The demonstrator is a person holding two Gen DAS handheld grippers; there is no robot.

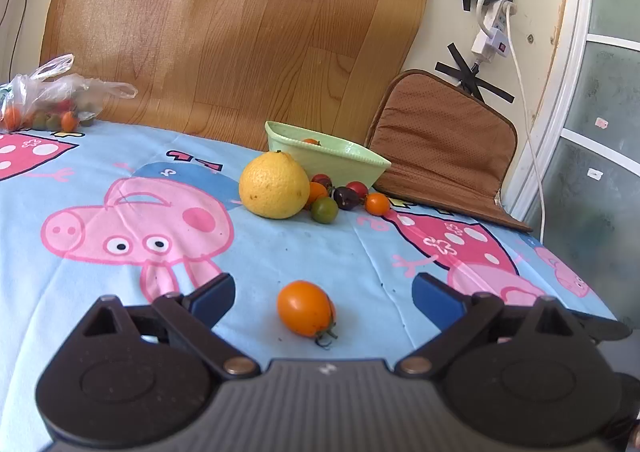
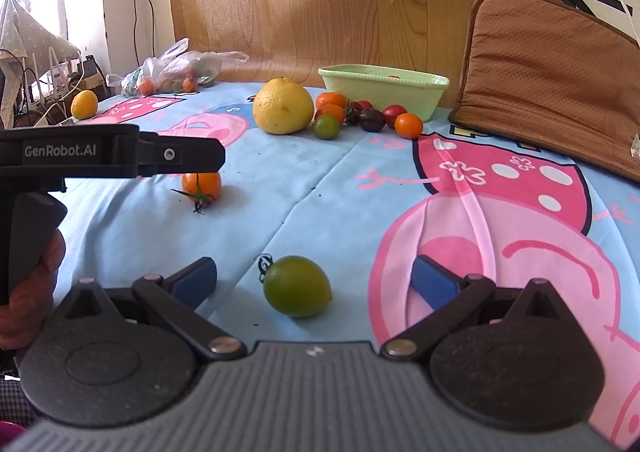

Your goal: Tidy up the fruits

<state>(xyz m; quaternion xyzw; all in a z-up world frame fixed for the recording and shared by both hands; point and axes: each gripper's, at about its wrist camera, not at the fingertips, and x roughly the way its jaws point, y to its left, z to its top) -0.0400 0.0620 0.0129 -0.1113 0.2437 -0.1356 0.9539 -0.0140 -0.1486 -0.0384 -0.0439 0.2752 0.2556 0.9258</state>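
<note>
My left hand-held gripper (image 1: 323, 294) gapes around an orange tomato (image 1: 306, 308). My right hand-held gripper (image 2: 314, 278) gapes around a green tomato (image 2: 297, 286). Neither touches.

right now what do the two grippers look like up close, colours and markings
Both the left gripper and right gripper have black linkage arms with brass-coloured pivot pins, blue pads on the fingers and a ribbed grey body. Seen side-on in the right wrist view, the left one is black with white GenRobot.AI lettering.

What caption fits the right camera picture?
Open right gripper lined up on a green tomato, while the left gripper hovers over an orange tomato.
</note>
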